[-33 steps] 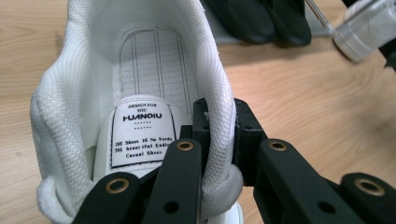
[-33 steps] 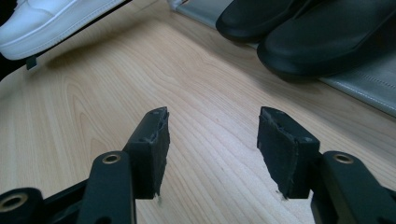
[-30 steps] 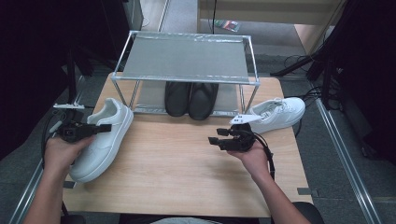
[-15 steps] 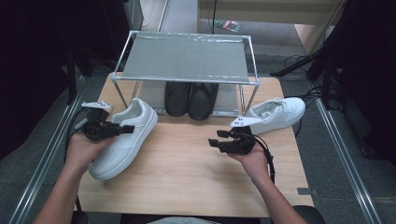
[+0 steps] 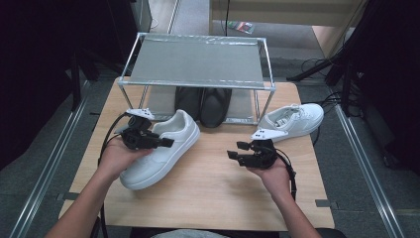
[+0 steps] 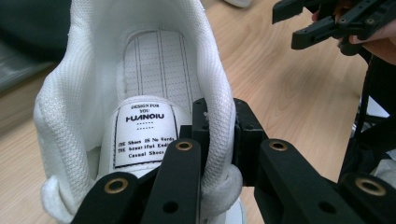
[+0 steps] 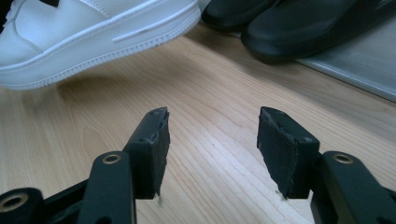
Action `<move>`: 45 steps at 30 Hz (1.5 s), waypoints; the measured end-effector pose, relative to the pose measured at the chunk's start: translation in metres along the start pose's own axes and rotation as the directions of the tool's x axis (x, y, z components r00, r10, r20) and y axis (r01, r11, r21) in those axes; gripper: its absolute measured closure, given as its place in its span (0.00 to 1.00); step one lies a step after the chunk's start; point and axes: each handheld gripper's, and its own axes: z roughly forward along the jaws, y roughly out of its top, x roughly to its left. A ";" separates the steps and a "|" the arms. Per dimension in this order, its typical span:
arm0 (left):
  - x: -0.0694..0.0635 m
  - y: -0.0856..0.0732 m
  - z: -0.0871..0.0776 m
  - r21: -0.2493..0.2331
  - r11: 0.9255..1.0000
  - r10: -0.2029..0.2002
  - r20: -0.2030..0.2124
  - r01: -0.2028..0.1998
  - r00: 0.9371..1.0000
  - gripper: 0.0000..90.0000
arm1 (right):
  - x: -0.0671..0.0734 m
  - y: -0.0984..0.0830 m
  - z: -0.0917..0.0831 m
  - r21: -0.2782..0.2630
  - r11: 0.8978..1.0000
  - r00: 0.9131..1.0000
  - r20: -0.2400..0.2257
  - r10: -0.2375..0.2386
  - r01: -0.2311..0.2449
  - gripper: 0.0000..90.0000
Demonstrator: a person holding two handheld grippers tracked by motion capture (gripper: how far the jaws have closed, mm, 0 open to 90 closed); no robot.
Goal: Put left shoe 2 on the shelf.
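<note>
Jaws of the left gripper [image 5: 166, 143] are clamped on the heel collar of 1 white sneaker [image 5: 163, 151], held near the table's [image 5: 208, 188] middle, before the rack [image 5: 198, 64]. Right gripper [image 7: 212, 154] jaws are spread wide, nothing gripped.

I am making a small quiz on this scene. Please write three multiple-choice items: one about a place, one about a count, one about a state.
1. Where does the pair of black shoes stand?
A. on top of the rack
B. on the lower level of the metal rack
C. on the floor

2. How many white sneakers are in the high view?
A. one
B. two
C. four

3. How is the left gripper?
A. shut on the sneaker's collar
B. open above the table
C. shut on a black shoe

Key: 1 B, they sit under the top shelf. 2 B, the held sneaker and the second sneaker at the right. 3 A, its jaws pinch the padded collar.
</note>
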 end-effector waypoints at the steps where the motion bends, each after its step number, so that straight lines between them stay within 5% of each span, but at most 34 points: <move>1: 0.000 0.000 0.000 0.000 1.000 0.000 0.000 0.000 1.000 0.92 | 0.000 -0.001 -0.001 -0.001 1.000 1.000 0.000 0.003 -0.003 0.50; 9: -0.015 0.013 0.029 0.042 0.998 0.041 0.062 -0.044 0.997 0.92 | -0.003 -0.008 -0.011 -0.014 1.000 0.999 0.030 0.021 -0.021 0.50; 18: -0.032 0.021 0.073 0.115 0.987 0.096 0.106 -0.108 0.990 0.92 | -0.002 -0.012 -0.016 -0.017 0.999 0.998 0.049 0.030 -0.030 0.50; 30: -0.035 0.015 0.107 0.149 0.979 0.118 0.130 -0.137 0.984 0.90 | -0.001 -0.013 -0.016 -0.020 0.999 0.999 0.047 0.026 -0.026 0.51; 37: -0.037 0.014 0.102 0.136 0.984 0.099 0.131 -0.117 0.986 0.80 | 0.002 -0.011 -0.014 -0.018 1.000 1.000 0.030 0.006 -0.005 0.54; 45: -0.032 0.011 0.070 0.067 0.995 0.069 0.111 -0.077 0.991 0.73 | 0.005 -0.006 -0.007 -0.016 1.000 1.000 -0.007 -0.010 0.010 0.57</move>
